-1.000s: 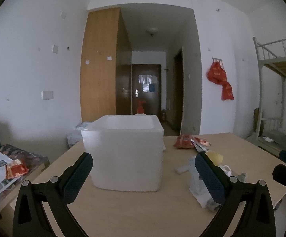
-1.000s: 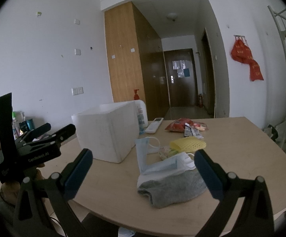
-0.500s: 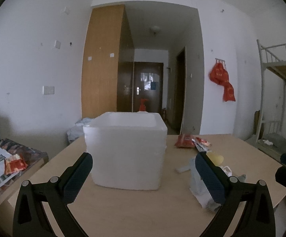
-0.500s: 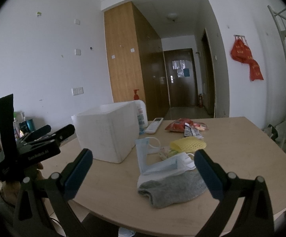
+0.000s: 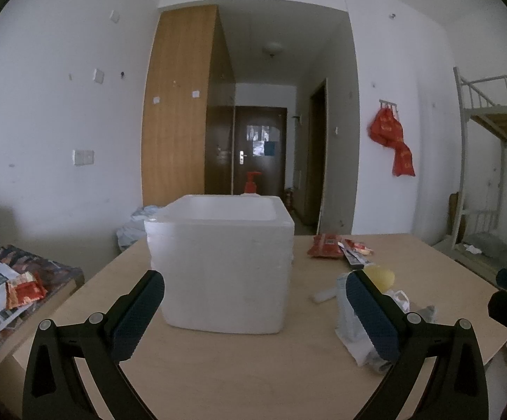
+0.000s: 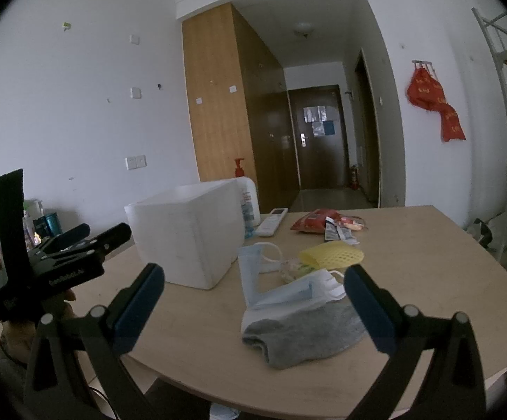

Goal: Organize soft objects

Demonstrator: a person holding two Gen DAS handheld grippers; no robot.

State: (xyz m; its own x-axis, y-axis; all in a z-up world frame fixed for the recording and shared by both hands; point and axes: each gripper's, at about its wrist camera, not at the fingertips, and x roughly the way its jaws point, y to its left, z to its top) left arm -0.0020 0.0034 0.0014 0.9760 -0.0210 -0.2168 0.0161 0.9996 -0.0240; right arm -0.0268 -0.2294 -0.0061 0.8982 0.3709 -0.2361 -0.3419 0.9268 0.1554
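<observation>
A white foam box (image 5: 222, 266) stands open-topped on the wooden table (image 5: 253, 367); it also shows in the right wrist view (image 6: 187, 234). A grey sock (image 6: 305, 332) lies near the table's front edge under two blue face masks (image 6: 288, 290), with a yellow mesh sponge (image 6: 330, 255) behind them. My left gripper (image 5: 253, 315) is open and empty, facing the box. My right gripper (image 6: 253, 308) is open and empty, just short of the sock and masks. The masks' pile shows behind the left gripper's right finger (image 5: 347, 311).
A red snack bag (image 6: 312, 224), small sachets (image 6: 340, 231), a white remote (image 6: 270, 222) and a pump bottle (image 6: 248, 206) lie behind the box and pile. A low side table with papers (image 5: 5, 290) stands at the left. A bunk bed (image 5: 491, 161) is at the right.
The left gripper has dropped and tilted slightly, so the box sits lower in its view. The right gripper has hardly moved. Both stay open.
</observation>
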